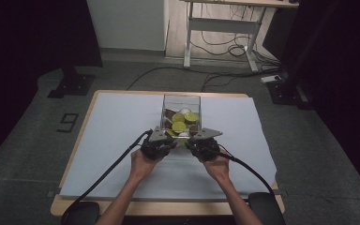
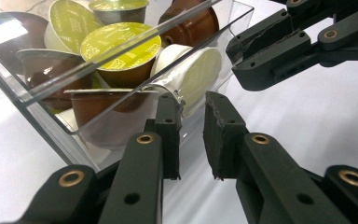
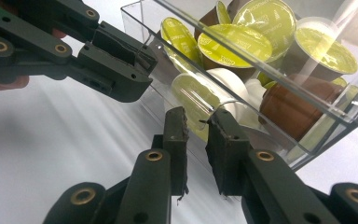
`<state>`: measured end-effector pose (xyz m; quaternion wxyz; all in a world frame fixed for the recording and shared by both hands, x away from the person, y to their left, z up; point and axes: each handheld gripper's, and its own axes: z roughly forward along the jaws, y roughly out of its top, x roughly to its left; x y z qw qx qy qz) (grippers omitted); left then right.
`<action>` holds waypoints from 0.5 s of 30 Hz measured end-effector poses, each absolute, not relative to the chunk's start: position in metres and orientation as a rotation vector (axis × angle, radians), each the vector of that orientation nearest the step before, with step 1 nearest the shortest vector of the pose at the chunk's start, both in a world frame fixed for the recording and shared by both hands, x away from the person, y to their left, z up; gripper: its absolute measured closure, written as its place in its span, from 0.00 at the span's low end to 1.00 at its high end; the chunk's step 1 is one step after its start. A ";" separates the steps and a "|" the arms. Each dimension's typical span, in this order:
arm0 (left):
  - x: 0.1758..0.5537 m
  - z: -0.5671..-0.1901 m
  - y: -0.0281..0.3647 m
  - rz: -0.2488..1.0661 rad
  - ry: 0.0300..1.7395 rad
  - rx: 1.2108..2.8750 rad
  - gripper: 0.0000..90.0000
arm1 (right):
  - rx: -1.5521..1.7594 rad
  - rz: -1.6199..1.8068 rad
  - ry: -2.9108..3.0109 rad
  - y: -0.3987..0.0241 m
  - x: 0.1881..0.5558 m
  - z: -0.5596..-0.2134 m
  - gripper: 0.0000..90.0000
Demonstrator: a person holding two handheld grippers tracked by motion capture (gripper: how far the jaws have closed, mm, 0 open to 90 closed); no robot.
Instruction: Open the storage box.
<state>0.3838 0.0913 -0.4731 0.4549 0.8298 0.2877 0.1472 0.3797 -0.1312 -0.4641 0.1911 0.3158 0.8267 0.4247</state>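
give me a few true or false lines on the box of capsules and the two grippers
1. The clear box holds coffee capsules. True.
2. The box stands on a bare wooden top. False: it stands on a white sheet that covers the table.
3. The left gripper is at the box's near wall. True, in its own view its fingers flank the wall's edge.
4. The right gripper is far off at the table's right edge. False: it is at the same near wall, close beside the left one.
5. All capsule lids are red. False: several are yellow-green, and at least one is white.
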 end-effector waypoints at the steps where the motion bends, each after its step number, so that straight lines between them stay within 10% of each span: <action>1: 0.384 -0.473 0.091 0.363 0.710 2.047 0.84 | 0.887 1.193 2.322 -0.131 0.380 -0.464 0.85; 15: 0.363 -0.472 0.092 0.370 0.685 2.067 0.84 | 0.874 1.230 2.340 -0.135 0.361 -0.466 0.85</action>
